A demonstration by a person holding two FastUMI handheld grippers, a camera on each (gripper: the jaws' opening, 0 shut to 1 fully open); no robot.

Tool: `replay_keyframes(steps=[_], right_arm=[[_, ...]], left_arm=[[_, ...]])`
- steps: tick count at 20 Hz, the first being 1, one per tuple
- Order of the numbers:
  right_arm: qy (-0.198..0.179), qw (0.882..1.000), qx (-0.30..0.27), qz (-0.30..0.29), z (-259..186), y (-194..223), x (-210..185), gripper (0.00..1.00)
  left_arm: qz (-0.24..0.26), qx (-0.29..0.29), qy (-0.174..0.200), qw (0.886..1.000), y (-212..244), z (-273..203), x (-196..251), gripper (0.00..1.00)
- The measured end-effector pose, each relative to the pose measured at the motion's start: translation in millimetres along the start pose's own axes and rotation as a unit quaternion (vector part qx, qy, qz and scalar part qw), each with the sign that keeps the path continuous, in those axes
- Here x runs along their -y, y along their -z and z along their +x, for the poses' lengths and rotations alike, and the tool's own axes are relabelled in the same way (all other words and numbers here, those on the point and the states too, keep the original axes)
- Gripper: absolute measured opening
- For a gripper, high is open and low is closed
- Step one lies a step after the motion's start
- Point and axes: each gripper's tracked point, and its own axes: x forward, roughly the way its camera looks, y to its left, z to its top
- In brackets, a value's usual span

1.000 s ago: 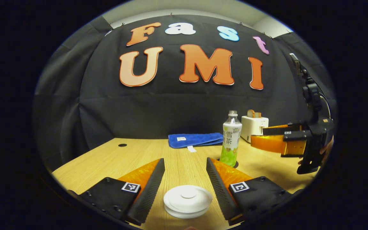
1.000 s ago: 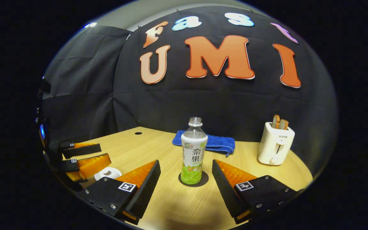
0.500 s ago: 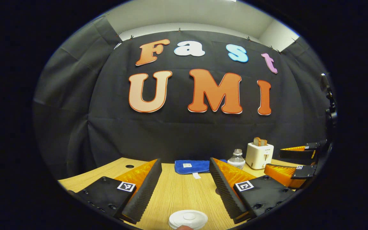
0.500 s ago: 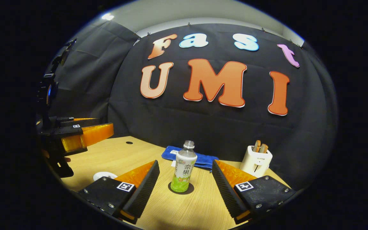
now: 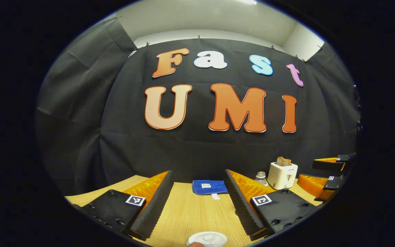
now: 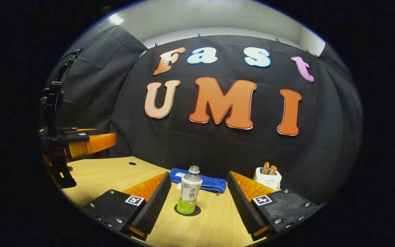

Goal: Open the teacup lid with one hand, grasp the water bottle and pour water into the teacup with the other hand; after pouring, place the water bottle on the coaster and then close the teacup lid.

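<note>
Both grippers have pulled up and back over the last second. In the left gripper view the teacup lid (image 5: pixel 207 238), which sat well up between the fingers a second ago, has slid to the very bottom edge of the frame, half cut off. The left gripper (image 5: pixel 197 202) has its jaws spread wide with nothing between them, and it hangs clear of that lid.

Over in the right gripper view the water bottle (image 6: pixel 189 189) has shrunk toward lower centre. It stands upright on the dark coaster (image 6: pixel 188 210), its neck uncapped, between the spread fingers of the right gripper (image 6: pixel 197 202) but well ahead of them, with no contact. Those jaws are open and empty too.

The lid looks seated flat on the teacup, though the cup itself is hidden at the frame edge. So my read is that the job is wrapped up: bottle parked on the coaster, lid back on, both tools retreating. Whether water went in I cannot tell from here.

At the lower right of the left gripper view the white toaster (image 5: pixel 282 175) sits just beside the bottle's top, and the blue cloth (image 5: pixel 209 187) lies at bottom centre on the wooden table (image 5: pixel 197 216).
</note>
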Motion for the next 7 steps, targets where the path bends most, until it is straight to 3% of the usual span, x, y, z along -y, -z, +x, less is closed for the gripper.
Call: replay_keyframes(steps=[7], right_arm=[[0.019, 1.0, 0.011, 0.014, 1, -11, 10, 0.99]], left_arm=[[0.01, 0.008, -0.007, 1.0, -7, -4, -5, 0.95]])
